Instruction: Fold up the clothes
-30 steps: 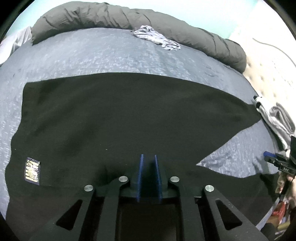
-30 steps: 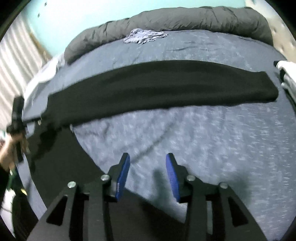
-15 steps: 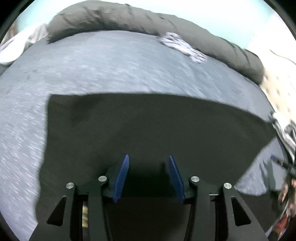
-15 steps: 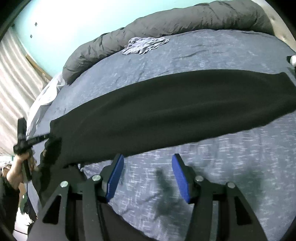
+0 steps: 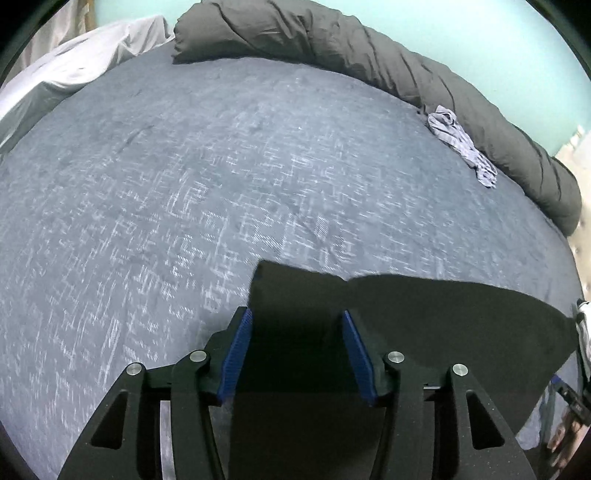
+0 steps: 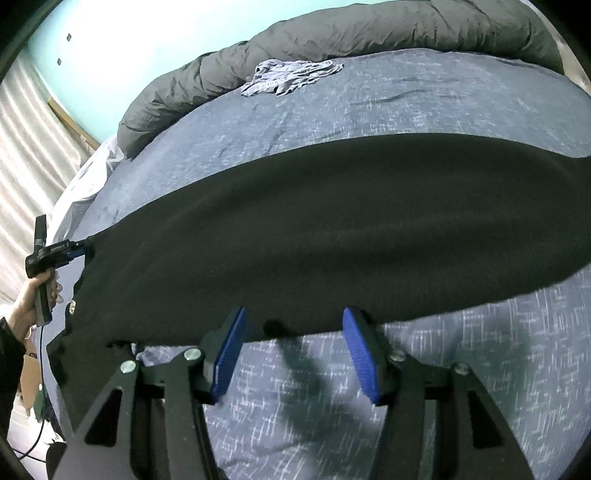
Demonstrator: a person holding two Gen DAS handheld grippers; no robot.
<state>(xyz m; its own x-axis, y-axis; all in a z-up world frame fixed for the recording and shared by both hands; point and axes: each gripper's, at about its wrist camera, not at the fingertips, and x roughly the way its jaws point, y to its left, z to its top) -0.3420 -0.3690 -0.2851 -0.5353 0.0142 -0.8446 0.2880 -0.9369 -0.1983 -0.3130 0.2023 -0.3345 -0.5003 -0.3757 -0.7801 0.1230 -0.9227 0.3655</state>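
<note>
Since a second ago, left gripper (image 5: 297,347) has gone from pinched together to spread and its jaws are opening, with the black garment (image 6: 332,236) corner beneath but unpinched. Garment lies flat on the grey-blue bedspread (image 5: 184,192); in the right wrist view its long axis runs 8 o'clock to 3 o'clock. Right gripper (image 6: 295,354) tongs are spread, empty, at garment's near edge. Crumpled pale cloth (image 6: 291,75) sits at 12 o'clock beside the rolled grey duvet (image 6: 369,33).
</note>
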